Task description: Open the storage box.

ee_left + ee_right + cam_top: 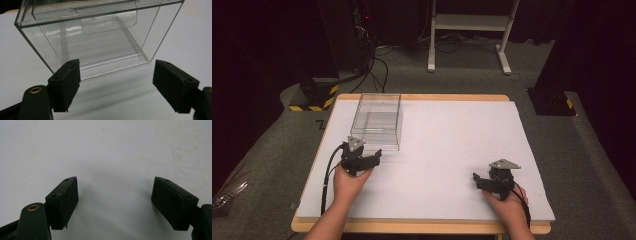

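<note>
A clear plastic box (377,120) stands on the white table top (452,145), toward its far left. My left gripper (371,156) is held just in front of the box's near edge, open, nothing between its jaws. In the left gripper view the clear box (100,37) sits close ahead, with a clear tray or lid part inside its top, and the left gripper (116,85) is spread wide before it. My right gripper (479,179) rests at the near right of the table, open and empty. The right gripper (115,202) faces bare white table surface (112,150).
The table's wooden edge (422,228) runs along the near side. Beyond the table stand a white frame (469,30), black stands with yellow-black striped bases (314,97), and cables on the grey floor.
</note>
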### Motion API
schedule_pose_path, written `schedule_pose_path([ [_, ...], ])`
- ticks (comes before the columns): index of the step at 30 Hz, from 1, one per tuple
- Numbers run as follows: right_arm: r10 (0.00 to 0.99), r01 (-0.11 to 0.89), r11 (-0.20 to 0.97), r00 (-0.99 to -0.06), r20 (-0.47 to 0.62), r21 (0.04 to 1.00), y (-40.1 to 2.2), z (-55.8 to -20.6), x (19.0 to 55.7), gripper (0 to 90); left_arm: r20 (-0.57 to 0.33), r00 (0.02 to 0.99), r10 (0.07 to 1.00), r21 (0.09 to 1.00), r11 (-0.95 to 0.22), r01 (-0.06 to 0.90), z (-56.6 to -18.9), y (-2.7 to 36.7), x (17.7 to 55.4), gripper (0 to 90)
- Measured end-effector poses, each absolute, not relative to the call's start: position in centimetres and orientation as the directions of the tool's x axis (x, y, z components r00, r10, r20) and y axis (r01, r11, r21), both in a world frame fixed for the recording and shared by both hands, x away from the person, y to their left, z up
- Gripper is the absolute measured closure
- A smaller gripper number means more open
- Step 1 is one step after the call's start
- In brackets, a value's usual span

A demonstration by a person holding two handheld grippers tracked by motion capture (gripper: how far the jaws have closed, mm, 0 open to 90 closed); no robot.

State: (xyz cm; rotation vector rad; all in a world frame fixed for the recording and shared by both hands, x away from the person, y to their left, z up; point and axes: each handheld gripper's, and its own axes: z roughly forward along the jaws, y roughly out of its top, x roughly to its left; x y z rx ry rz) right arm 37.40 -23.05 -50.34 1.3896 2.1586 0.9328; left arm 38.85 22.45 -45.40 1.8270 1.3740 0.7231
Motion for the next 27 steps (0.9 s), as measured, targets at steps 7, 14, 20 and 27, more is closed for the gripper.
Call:
schedule_pose_path([
  [7, 0.906, 0.632, 0.284, -0.423, 0.014, 0.721, -23.1, -50.4, 37.4, 21.6, -0.001, 0.254, 0.967, 0.82, -0.145, 0.554, -45.3, 22.2, 39.8, 19.4],
  [14, 0.907, 0.635, 0.28, -0.421, 0.018, 0.72, -23.1, -50.3, 37.4, 21.6, 0.0, 0.24, 0.971, 0.833, -0.133, 0.537, -45.0, 21.8, 40.6, 19.1],
  [20, 0.907, 0.635, 0.28, -0.421, 0.019, 0.72, -23.1, -50.3, 37.4, 21.5, -0.022, 0.205, 0.978, 0.839, -0.094, 0.535, -45.3, 21.8, 41.7, 19.6],
  [27, 0.907, 0.635, 0.279, -0.421, 0.019, 0.721, -23.1, -50.3, 37.4, 21.5, -0.016, 0.204, 0.979, 0.843, -0.097, 0.529, -44.8, 21.2, 42.3, 19.6],
])
